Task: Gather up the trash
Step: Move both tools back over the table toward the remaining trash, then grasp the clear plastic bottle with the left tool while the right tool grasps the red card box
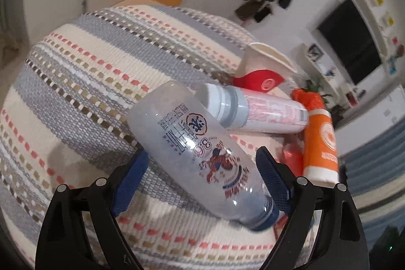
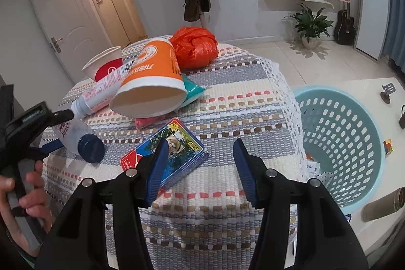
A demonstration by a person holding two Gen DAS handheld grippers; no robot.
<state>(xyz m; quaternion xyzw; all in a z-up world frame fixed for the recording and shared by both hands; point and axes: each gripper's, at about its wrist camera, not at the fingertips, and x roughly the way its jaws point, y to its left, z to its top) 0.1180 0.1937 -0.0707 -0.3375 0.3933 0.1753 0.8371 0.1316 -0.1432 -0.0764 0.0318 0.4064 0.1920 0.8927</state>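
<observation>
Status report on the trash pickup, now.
Left hand-held gripper open around clear bottle, pads not closed. Right hand-held gripper open, empty, over card box. Blue basket beside table, unobstructed.

Table [image 2: 227,98] carries all items. Far side: bag [image 2: 195,46] rearmost, paper cup [image 2: 152,82] on its side just before it, opening toward camera. Second cup [image 2: 105,65] to its left. Slim bottle [image 2: 101,90] lies across, leaning against the paper cup. Larger bottle [image 1: 200,156] lies at left edge between the left claw [image 1: 202,184] fingers, cap nearest. Card box [image 2: 164,156] flat near centre, before the paper cup, under the right claw [image 2: 200,168]. Basket [image 2: 341,148] right of table, lower.
</observation>
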